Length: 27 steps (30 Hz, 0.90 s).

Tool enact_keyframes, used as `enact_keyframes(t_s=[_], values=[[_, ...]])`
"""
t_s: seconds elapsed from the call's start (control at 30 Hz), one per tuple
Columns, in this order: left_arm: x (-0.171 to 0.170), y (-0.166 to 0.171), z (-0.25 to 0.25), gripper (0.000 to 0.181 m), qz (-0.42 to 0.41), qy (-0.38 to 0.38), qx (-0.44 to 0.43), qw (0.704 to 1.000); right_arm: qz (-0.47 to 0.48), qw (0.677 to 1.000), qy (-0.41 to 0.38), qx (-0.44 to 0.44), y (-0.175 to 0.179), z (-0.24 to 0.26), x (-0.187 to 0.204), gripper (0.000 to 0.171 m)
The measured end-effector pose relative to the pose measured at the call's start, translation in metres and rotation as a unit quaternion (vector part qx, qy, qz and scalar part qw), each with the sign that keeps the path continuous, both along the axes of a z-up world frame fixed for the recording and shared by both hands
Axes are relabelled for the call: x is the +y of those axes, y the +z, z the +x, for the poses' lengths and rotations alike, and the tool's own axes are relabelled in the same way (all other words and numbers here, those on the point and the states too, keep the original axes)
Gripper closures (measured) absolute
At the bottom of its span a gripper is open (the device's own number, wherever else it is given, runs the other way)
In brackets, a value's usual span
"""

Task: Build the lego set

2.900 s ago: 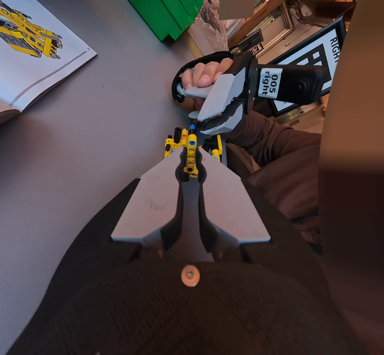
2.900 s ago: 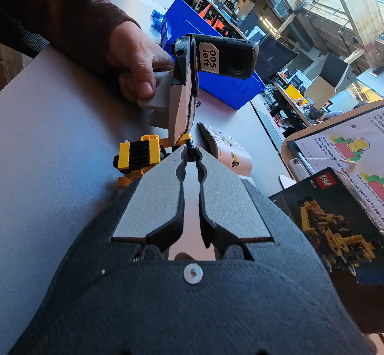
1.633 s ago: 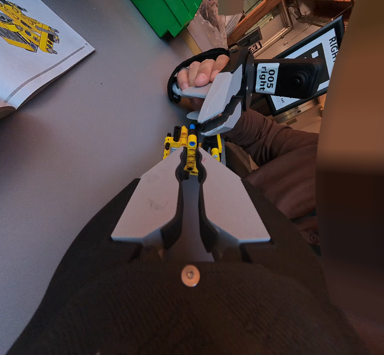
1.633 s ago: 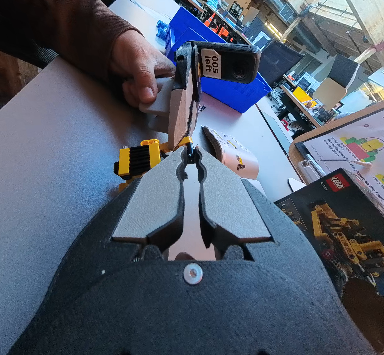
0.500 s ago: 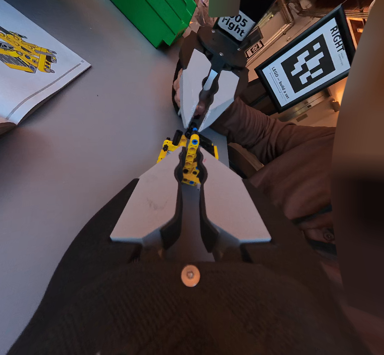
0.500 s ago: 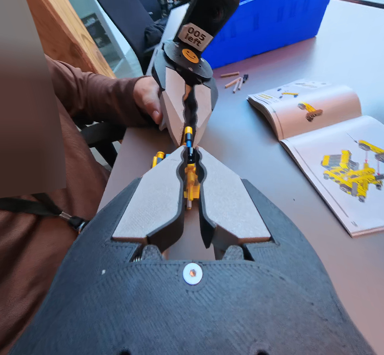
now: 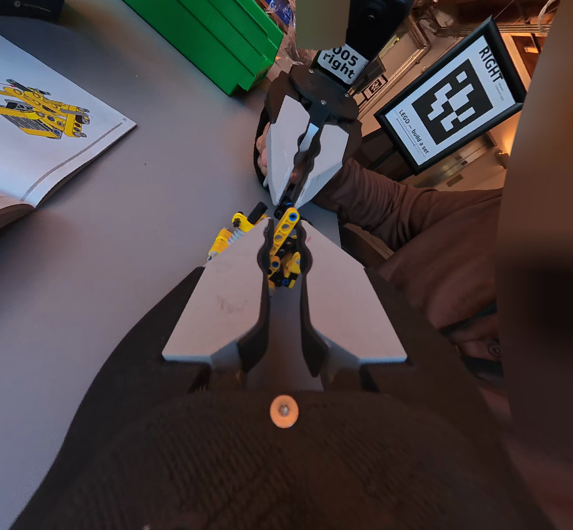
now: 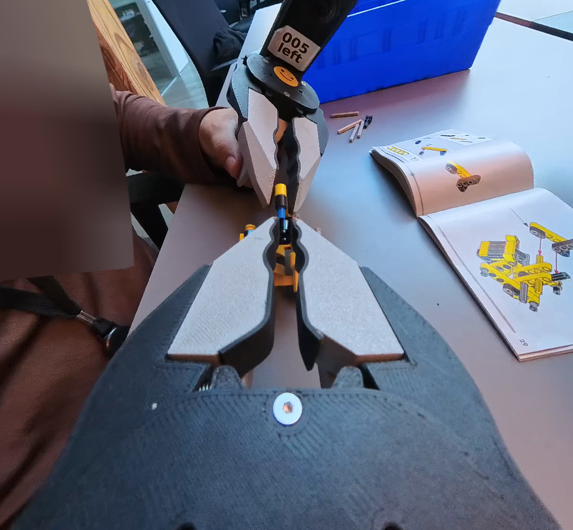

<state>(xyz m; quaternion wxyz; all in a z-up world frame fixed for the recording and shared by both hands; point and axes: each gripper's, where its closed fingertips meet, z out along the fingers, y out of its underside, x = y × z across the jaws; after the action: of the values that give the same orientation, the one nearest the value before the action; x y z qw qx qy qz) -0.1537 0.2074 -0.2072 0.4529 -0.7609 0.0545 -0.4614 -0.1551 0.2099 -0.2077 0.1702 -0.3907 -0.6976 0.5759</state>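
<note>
A small yellow and black lego model [image 7: 283,264] is held at the table's near edge between both grippers, which meet tip to tip. My left gripper [image 7: 284,224] is shut on the model's yellow holed beam [image 7: 286,225], which has a blue pin at its end. My right gripper [image 8: 285,223] is shut on a black and blue pin [image 8: 283,230] at that beam end; the model's yellow parts [image 8: 286,270] show between its fingers. The right gripper also shows in the left wrist view [image 7: 290,202], and the left gripper in the right wrist view [image 8: 280,202].
An open instruction booklet [image 8: 496,236] lies on the grey table [image 8: 387,220], also in the left wrist view [image 7: 46,131]. A green bin [image 7: 192,19], a blue bin [image 8: 418,34], a framed marker sign [image 7: 449,103] and small sticks [image 8: 353,124] stand farther off. Less than 4 cm separates the two grippers' tips.
Both grippers have turned from lying sideways to facing each other tip to tip. The yellow beam has tilted and more of the model now shows between the fingers. Both grips have held.
</note>
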Motion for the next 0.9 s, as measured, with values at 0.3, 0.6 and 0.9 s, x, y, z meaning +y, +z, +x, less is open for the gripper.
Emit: enact_keyframes(t_s=[0.3, 0.6, 0.9], values=[[-0.007, -0.007, -0.008, 0.171, -0.003, 0.005, 0.059, 0.998, 0.014, 1.0, -0.002, -0.012, -0.005, -0.002, -0.002, 0.168], [-0.009, -0.006, -0.001, 0.175, 0.016, -0.017, 0.091, 0.996, 0.026, 1.0, 0.004, -0.005, -0.006, -0.002, -0.006, 0.168], [-0.008, -0.006, -0.001, 0.175, 0.016, -0.001, 0.077, 0.997, 0.037, 0.999, 0.024, 0.0, -0.007, 0.001, -0.012, 0.168]])
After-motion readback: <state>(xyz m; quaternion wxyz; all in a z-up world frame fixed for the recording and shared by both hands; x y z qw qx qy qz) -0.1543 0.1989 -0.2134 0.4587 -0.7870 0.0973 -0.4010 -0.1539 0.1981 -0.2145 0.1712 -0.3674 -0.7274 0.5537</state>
